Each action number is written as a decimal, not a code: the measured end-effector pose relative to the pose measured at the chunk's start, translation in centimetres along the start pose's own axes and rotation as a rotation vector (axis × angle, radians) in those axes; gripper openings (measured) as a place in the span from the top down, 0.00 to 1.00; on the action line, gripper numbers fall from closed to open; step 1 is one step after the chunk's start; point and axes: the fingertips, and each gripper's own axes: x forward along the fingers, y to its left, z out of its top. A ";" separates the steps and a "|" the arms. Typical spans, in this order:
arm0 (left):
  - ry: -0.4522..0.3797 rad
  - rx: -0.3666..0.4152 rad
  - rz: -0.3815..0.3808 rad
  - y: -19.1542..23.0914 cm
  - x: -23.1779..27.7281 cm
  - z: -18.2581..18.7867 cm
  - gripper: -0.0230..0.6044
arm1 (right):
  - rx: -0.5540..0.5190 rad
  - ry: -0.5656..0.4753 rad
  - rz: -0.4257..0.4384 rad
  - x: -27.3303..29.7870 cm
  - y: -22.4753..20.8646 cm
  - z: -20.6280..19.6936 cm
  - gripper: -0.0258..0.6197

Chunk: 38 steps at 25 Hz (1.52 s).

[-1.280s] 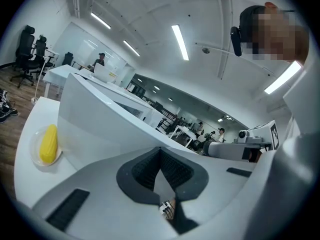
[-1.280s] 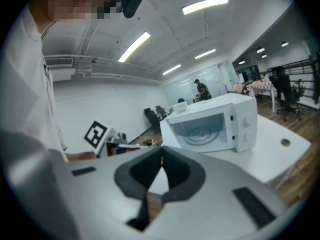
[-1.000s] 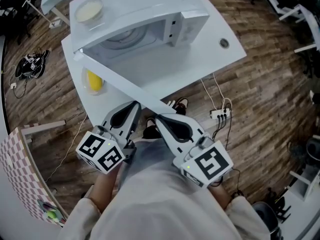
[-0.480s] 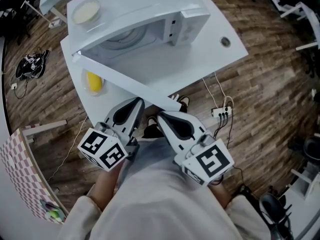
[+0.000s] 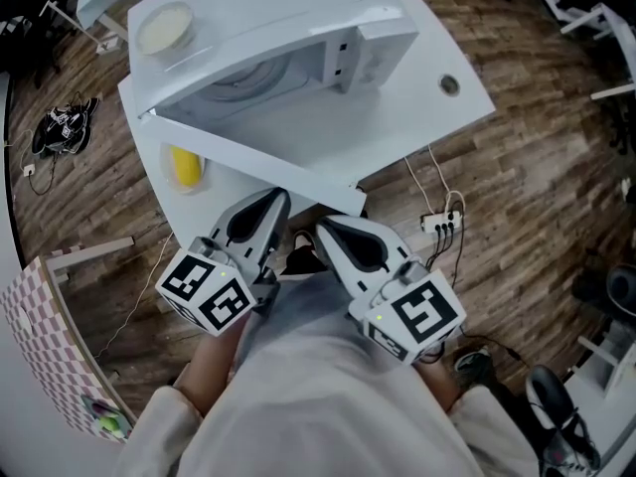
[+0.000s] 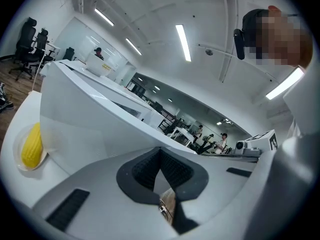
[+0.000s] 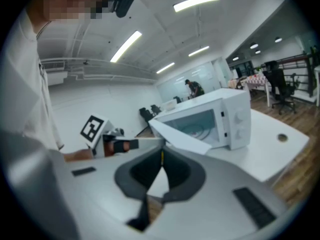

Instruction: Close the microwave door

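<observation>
Left tool (image 5: pixel 280 201) closed, empty | right tool (image 5: pixel 321 226) closed, empty | microwave door (image 5: pixel 248 157) open, just beyond both tips

- My left gripper (image 5: pixel 275 203) and right gripper (image 5: pixel 325 227) have smooth pale-grey shells, each with a black teardrop inset on top.
- Each carries a white cube (image 5: pixel 204 294) printed with black square markers.
- Ribbed black pads (image 6: pixel 145 170) line the jaws.
- I wear pale cream sleeves (image 5: pixel 159 425).
</observation>
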 end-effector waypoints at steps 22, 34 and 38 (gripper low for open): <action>0.000 -0.004 0.067 1.9 3.4 1.4 0.93 | -0.006 0.043 0.034 1.7 -5.5 1.6 0.92; -0.016 -0.045 0.077 2.8 4.8 2.0 0.93 | -0.013 0.035 0.054 2.5 -7.0 2.9 0.92; -0.023 -0.051 0.081 2.8 5.2 2.4 0.93 | -0.013 0.038 0.060 2.6 -7.4 3.3 0.92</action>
